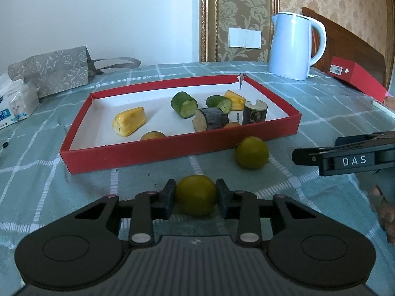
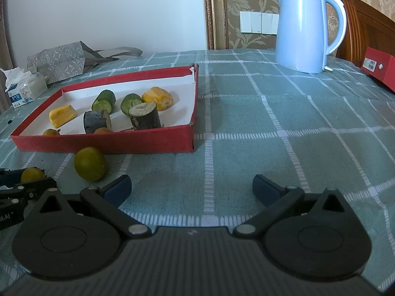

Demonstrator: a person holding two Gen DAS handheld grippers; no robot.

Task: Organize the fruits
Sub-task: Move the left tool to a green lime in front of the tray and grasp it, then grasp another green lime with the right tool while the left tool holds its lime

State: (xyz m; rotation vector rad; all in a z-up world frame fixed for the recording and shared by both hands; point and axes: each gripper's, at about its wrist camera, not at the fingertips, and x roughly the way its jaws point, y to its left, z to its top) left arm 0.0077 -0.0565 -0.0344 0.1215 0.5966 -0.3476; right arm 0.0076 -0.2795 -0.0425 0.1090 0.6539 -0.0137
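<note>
My left gripper (image 1: pixel 196 193) is shut on a yellow-green round fruit (image 1: pixel 196 194) low over the tablecloth, in front of the red tray (image 1: pixel 128 156). The same fruit shows in the right wrist view (image 2: pixel 30 174). A second yellow-green fruit (image 1: pixel 251 152) (image 2: pixel 90 164) lies on the cloth by the tray's front wall (image 2: pixel 106 144). Inside the tray lie yellow corn pieces (image 1: pixel 129 121), green cucumber pieces (image 1: pixel 184 104), dark eggplant pieces (image 1: pixel 211 119) and two small orange fruits (image 1: pixel 152 135). My right gripper (image 2: pixel 192 187) is open and empty above bare cloth, right of the tray.
A light blue kettle (image 2: pixel 305 29) stands at the back right. A red box (image 2: pixel 379 67) lies at the right edge. A patterned paper bag (image 1: pixel 53 72) and a tissue pack (image 1: pixel 14 103) sit at the back left. The checked cloth covers the table.
</note>
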